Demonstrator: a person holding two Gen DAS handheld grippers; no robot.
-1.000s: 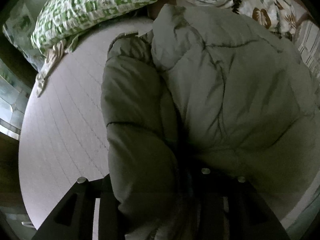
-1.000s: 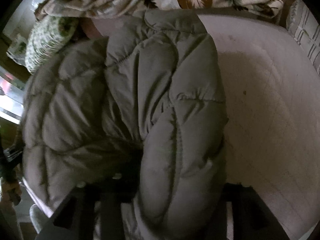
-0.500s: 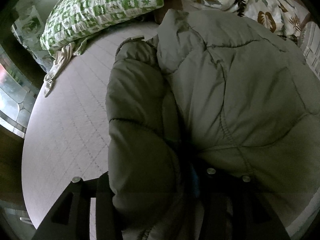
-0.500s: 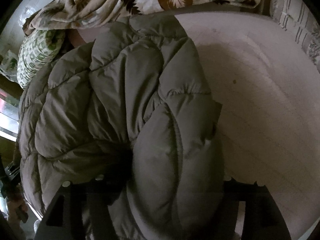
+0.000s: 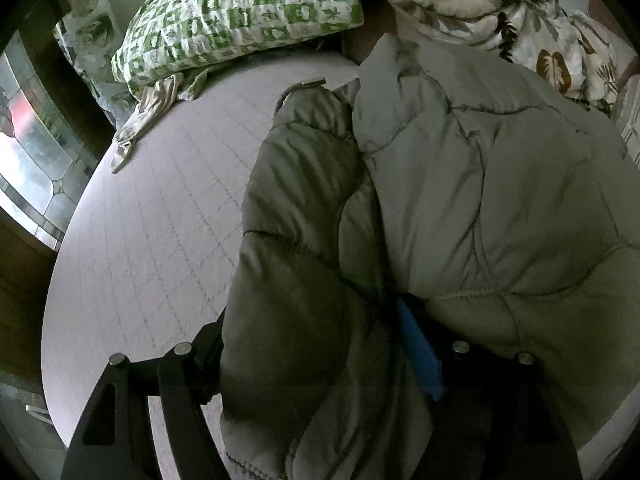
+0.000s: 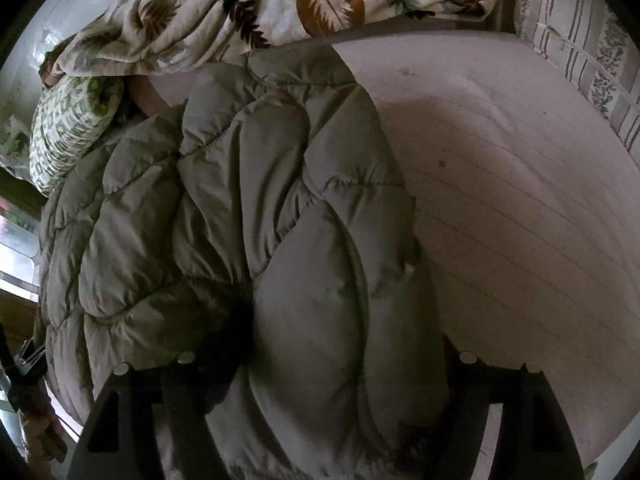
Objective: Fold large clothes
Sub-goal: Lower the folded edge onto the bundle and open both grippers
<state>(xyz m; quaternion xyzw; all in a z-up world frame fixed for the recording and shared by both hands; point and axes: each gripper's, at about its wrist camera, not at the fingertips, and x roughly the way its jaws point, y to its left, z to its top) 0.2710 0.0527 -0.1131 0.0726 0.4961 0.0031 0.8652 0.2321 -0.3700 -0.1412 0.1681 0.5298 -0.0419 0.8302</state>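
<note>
A grey-green quilted puffer jacket [image 5: 480, 208] lies on a pale quilted mattress [image 5: 152, 240]. It fills the right of the left wrist view and the left and middle of the right wrist view [image 6: 240, 208]. My left gripper [image 5: 320, 368] has a thick fold of the jacket's edge between its fingers; a blue finger pad [image 5: 420, 352] shows beside the fabric. My right gripper [image 6: 328, 380] has a bulging fold of the jacket between its fingers. The fingertips of both are hidden by padding.
A green-and-white patterned pillow [image 5: 240, 16] lies at the head of the bed, next to a leaf-print blanket [image 6: 280, 8]. A striped cushion [image 6: 580, 60] sits at the right edge. A stained-glass window [image 5: 28, 160] is at the left. Bare mattress [image 6: 520, 200] lies right of the jacket.
Both grippers have drawn back towards the near edge with the jacket folds, so more of the pillow and blanket shows. The blue pad of the left gripper has come into sight.
</note>
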